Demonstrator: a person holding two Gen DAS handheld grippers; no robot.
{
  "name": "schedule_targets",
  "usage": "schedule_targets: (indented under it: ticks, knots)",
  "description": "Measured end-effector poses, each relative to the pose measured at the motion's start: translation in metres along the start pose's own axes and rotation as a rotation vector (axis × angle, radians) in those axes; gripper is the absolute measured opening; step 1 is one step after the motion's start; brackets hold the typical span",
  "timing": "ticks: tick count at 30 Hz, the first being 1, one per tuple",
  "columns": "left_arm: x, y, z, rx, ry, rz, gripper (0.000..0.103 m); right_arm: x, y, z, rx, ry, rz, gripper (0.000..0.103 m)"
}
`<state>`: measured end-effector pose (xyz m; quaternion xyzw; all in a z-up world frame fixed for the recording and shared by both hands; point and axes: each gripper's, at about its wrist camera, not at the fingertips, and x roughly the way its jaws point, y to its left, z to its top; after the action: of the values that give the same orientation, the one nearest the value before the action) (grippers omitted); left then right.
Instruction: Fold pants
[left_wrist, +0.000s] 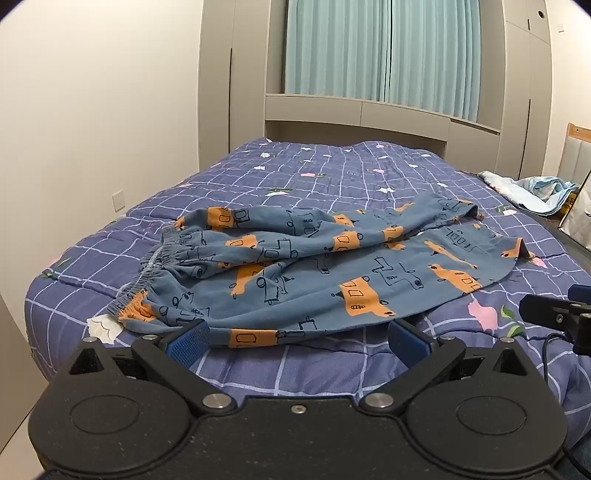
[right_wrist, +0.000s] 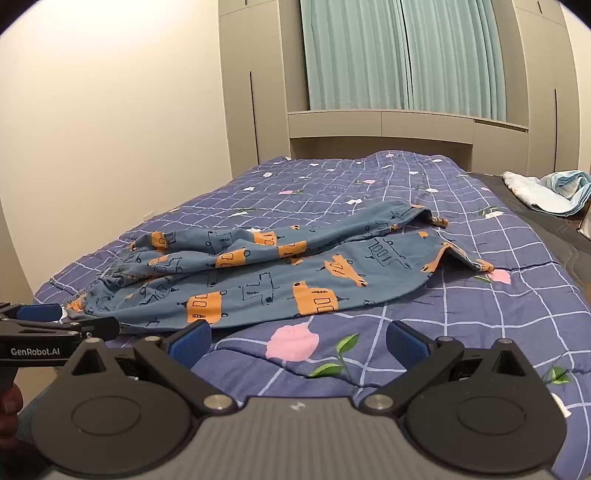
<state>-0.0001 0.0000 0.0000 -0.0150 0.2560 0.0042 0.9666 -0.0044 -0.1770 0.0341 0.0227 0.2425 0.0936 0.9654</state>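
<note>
Blue pants (left_wrist: 314, 269) with orange vehicle prints lie crumpled across the bed, elastic waistband (left_wrist: 147, 280) at the left, leg ends at the right. They also show in the right wrist view (right_wrist: 277, 273). My left gripper (left_wrist: 297, 338) is open and empty, its fingers just before the near edge of the pants. My right gripper (right_wrist: 299, 343) is open and empty, over bare quilt to the right of the pants' near edge. The left gripper also shows at the left edge of the right wrist view (right_wrist: 48, 321).
The bed carries a purple checked quilt (left_wrist: 332, 173) with flower prints. A light blue bundle of cloth (left_wrist: 535, 192) lies at the far right. A white wall (left_wrist: 92, 110) stands left, cabinets and teal curtains (left_wrist: 380, 48) behind the bed.
</note>
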Motion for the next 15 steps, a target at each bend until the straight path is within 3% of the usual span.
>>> schedule_targets:
  ticks: [15]
  knots:
    - [0.0000, 0.0000, 0.0001, 0.001, 0.003, 0.001, 0.102, -0.0003, -0.0011, -0.0010, -0.001, -0.002, -0.002, 0.103]
